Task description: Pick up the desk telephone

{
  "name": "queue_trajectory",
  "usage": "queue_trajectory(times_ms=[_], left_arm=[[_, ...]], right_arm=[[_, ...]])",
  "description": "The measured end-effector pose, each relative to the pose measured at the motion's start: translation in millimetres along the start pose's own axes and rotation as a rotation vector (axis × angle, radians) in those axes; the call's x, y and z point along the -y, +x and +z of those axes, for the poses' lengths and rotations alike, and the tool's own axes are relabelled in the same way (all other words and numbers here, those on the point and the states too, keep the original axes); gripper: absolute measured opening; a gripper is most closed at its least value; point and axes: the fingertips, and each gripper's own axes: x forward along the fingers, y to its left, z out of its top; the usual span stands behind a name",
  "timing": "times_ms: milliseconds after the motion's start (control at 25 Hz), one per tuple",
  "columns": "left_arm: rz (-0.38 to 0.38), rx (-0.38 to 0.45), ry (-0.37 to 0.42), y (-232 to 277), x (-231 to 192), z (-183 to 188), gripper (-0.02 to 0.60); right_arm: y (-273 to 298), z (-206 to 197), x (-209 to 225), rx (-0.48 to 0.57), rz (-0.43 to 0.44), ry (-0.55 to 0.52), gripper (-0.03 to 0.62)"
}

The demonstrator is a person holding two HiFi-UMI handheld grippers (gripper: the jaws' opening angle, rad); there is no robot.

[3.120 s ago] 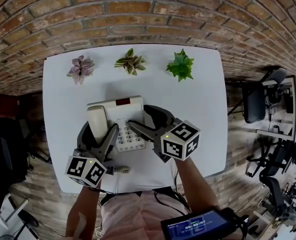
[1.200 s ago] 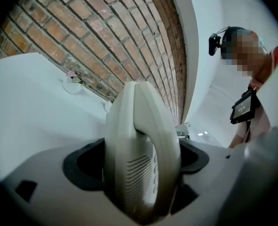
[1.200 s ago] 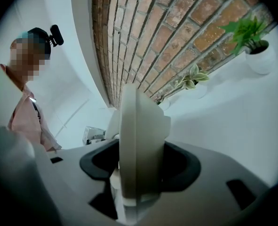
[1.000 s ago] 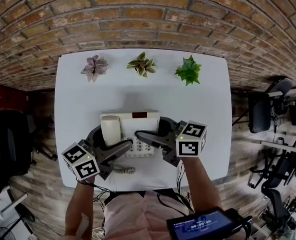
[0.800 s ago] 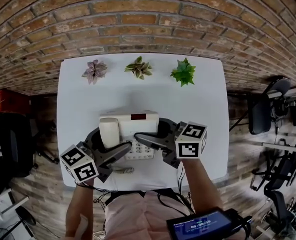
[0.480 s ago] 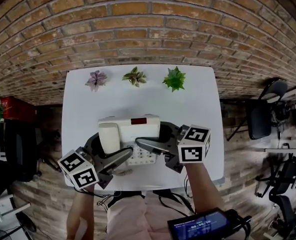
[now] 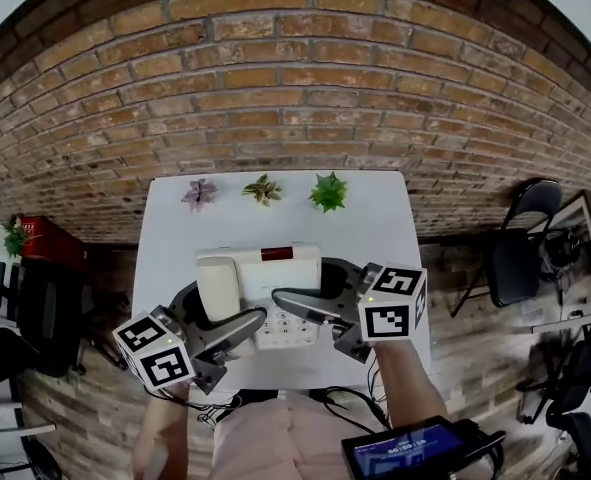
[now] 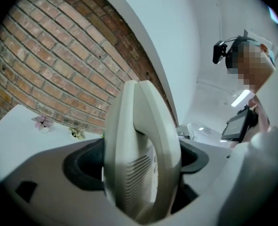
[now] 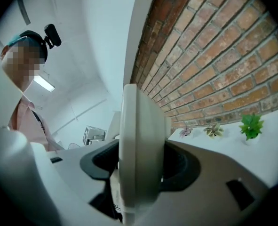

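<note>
1. My left gripper (image 7: 215,313) is clenched on the handset end of the desk telephone (image 7: 265,268), with one jaw across its top face and the other against its underside.
2. My right gripper (image 7: 320,290) grips the opposite end the same way, its upper jaw lying over the keypad.
3. The telephone sits between the two grippers, roughly level, over the near half of the white table (image 7: 375,218).
4. Three small plants (image 7: 263,189) stand in a row along the table's far edge, by the brick wall (image 7: 295,88).

Brick wall (image 7: 275,88) behind a white table (image 7: 375,223), wooden floor (image 7: 460,358), black chair (image 7: 512,263).
</note>
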Motion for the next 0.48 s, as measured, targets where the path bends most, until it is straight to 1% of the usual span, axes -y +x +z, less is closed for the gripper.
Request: queue_trajectory(times_ms=[80,200,480], left_arm=[[-0.004,0.011,0.021,-1,10,8,0.453],[-0.008,0.029,0.024,-2,21,16,0.453],[-0.006,0.054,0.046,-2,39,21,0.453]], right_arm=[[-4,9,-9,0.009,0.004,-0.022,0.256],[-11,18,-19,0.021,0.005,-0.038,0.256],[-23,25,-32,0.022,0.013,-0.065,0.255]])
